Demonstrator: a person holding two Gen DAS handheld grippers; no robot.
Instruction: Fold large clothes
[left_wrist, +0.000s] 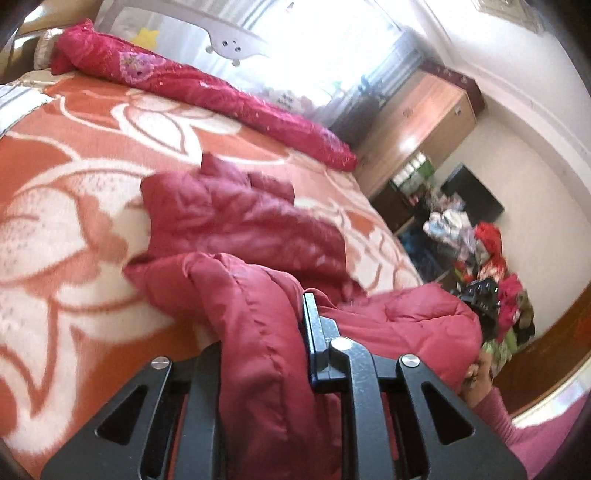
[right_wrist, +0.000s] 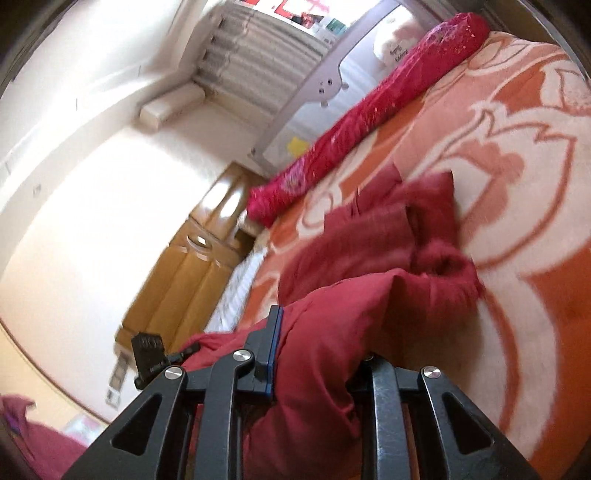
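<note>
A dark red quilted jacket (left_wrist: 236, 221) lies crumpled on the bed, over an orange and cream flowered blanket (left_wrist: 74, 192). My left gripper (left_wrist: 258, 332) is shut on a thick fold of the jacket and holds it lifted off the bed. My right gripper (right_wrist: 314, 354) is shut on another fold of the same jacket (right_wrist: 369, 236), also raised. The rest of the jacket trails on the blanket (right_wrist: 535, 295). The right gripper (left_wrist: 480, 295) shows at the right of the left wrist view, and the left gripper (right_wrist: 151, 354) at the left of the right wrist view.
A long red sequined bolster (left_wrist: 207, 85) lies along the far side of the bed by a grey bed rail (right_wrist: 332, 74). A wooden wardrobe (right_wrist: 192, 266) and a pile of clothes (left_wrist: 487, 258) on the floor stand beyond the bed.
</note>
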